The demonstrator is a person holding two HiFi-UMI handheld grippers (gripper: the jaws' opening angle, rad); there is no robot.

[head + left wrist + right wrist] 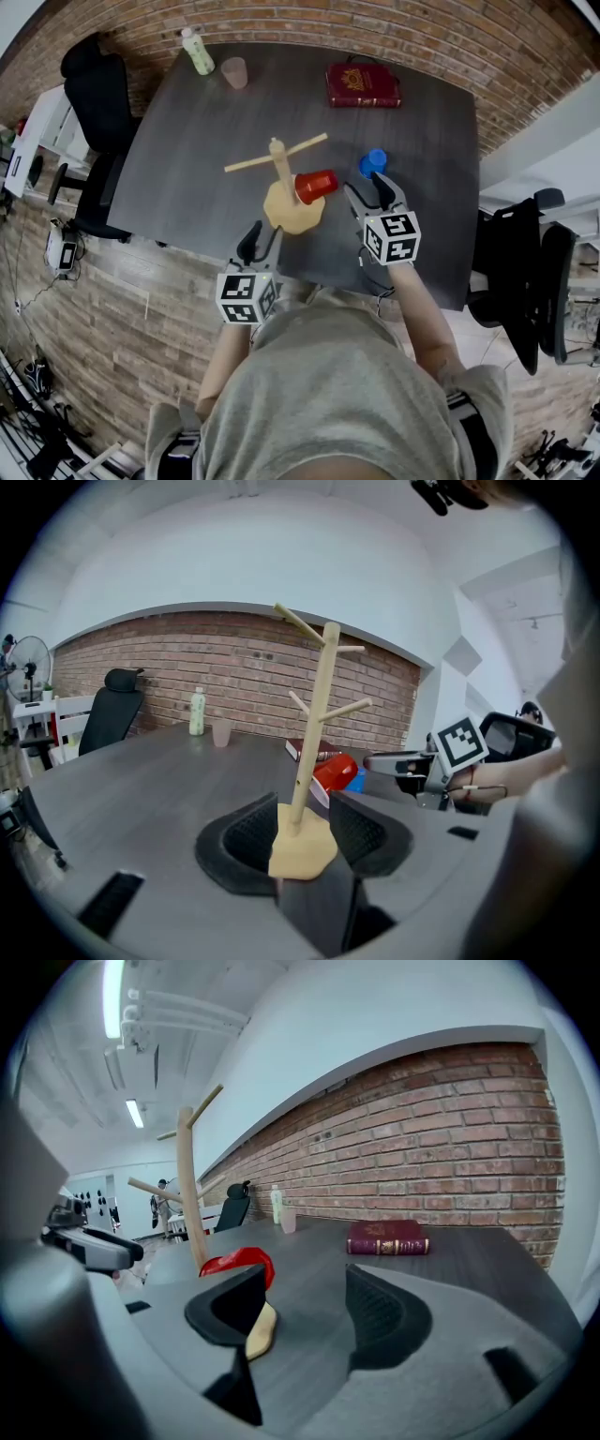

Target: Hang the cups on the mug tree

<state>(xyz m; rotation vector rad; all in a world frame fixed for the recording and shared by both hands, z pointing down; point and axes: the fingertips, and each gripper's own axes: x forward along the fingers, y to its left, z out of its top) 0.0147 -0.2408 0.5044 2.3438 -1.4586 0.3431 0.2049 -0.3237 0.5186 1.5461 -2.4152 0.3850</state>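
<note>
nearest us, our left gripper gapes empty just short of the mug tree. our right gripper is spread empty too. a red cup lies sideways against the trunk, a blue cup stands beside it, and a pink cup far back.

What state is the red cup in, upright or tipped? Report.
Tipped: the red cup lies on its side by the trunk of the mug tree, its mouth facing sideways, not up.

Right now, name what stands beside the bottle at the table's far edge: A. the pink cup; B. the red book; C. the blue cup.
A: the pink cup stands just beside the bottle; the other two lie well away from it.
</note>
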